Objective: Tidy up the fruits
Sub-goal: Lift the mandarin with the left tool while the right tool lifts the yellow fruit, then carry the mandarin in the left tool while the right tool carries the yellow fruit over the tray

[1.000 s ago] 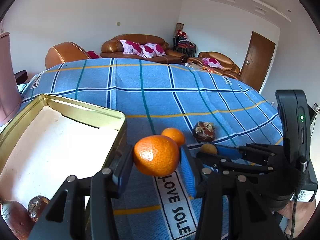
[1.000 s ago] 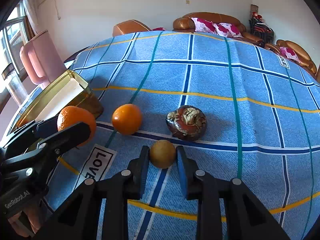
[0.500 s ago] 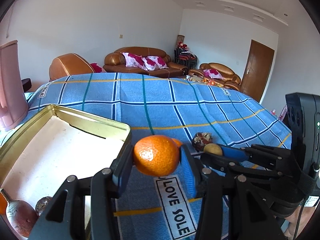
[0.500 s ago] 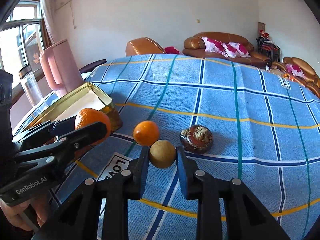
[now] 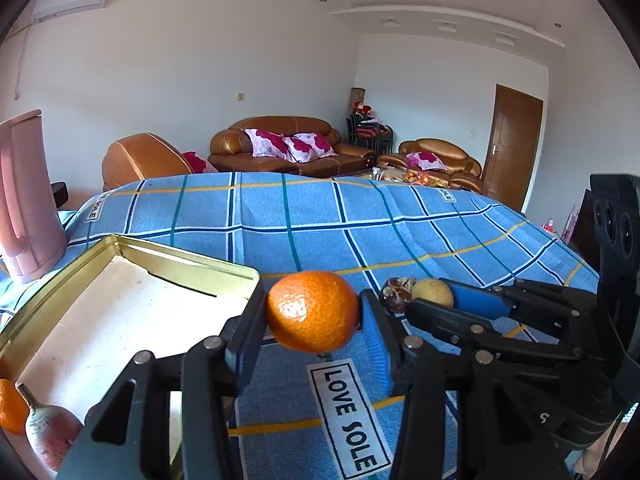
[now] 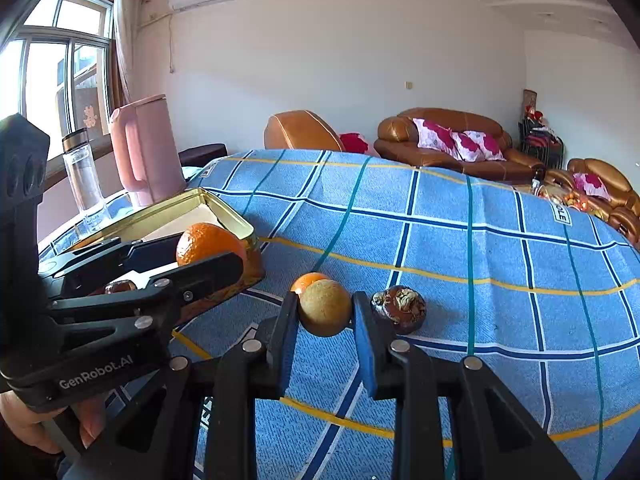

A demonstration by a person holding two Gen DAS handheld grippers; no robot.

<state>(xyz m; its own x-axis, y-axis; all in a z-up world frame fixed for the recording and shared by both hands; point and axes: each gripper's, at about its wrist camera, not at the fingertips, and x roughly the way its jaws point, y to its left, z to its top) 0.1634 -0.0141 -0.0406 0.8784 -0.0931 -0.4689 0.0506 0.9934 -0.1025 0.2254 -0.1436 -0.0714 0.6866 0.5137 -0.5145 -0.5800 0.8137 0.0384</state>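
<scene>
The tabletop [image 6: 500, 248] is covered by a blue checked cloth [image 5: 320, 220] with a "LOVE SOLE" label [image 5: 348, 416] near its front edge. Behind it stand brown leather sofas [image 5: 288, 148] with flowered cushions.

A gold metal tin [image 5: 52, 292] with a white lining sits toward the left edge of the tabletop. Its near corner holds a reddish fruit [image 5: 52, 436] and part of an orange fruit [image 5: 10, 408]. A pink jug [image 6: 144, 152] and a clear bottle [image 6: 84, 176] stand beyond the tin, at the left edge.

The left hand-held gripper [image 5: 314, 336] is pinching a tangerine [image 5: 312, 312], which sits between the blue pads, clear of the cloth and just beside the tin's right wall. A hand [image 6: 36, 424] holds this unit from below.

The right hand-held gripper [image 6: 326, 334] is pinching a small yellow-brown round fruit [image 6: 325, 307], also lifted clear of the cloth.

Two fruits remain on the cloth near the middle of the tabletop: a second tangerine [image 6: 306, 280], mostly hidden behind the yellow-brown fruit, and a dark brown wrinkled fruit [image 6: 400, 308] just to its right.
</scene>
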